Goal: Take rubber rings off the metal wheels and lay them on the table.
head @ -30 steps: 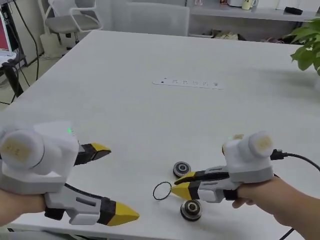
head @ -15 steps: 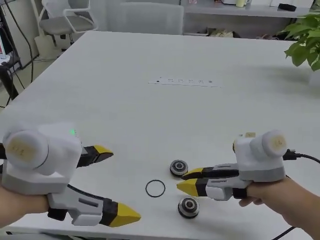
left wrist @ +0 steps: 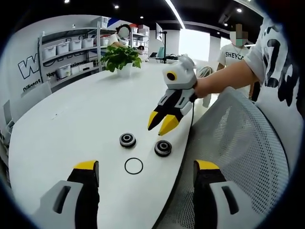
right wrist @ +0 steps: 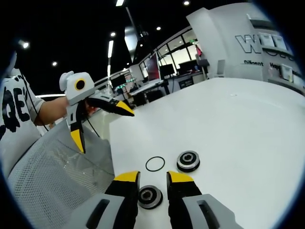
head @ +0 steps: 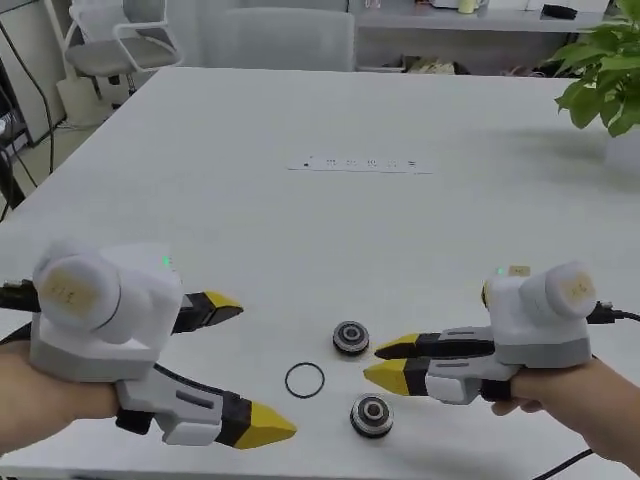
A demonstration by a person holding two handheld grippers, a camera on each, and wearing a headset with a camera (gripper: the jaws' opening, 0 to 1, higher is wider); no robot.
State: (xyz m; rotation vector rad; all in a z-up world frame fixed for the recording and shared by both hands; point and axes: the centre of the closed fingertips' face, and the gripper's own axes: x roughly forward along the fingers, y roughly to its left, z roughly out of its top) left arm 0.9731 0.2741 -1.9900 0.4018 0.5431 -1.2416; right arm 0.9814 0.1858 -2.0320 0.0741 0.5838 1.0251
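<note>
A thin black rubber ring lies flat on the white table, by itself. Two metal wheels with dark rims sit near it: one just behind, one nearer the front edge. My right gripper hovers to their right, open by a narrow gap and holding nothing. In the right gripper view the near wheel lies low between the jaws, with the ring and far wheel ahead. My left gripper stands wide open at the left, empty; its own view has the ring ahead.
A white power strip lies flat mid-table. A potted plant stands at the far right. Office chairs sit beyond the far edge. The table's front edge runs just below the near wheel, and a mesh chair back is behind it.
My right gripper has drawn back to the right, away from the ring that lay at its tips, and its jaws have parted a little. The left gripper has hardly moved.
</note>
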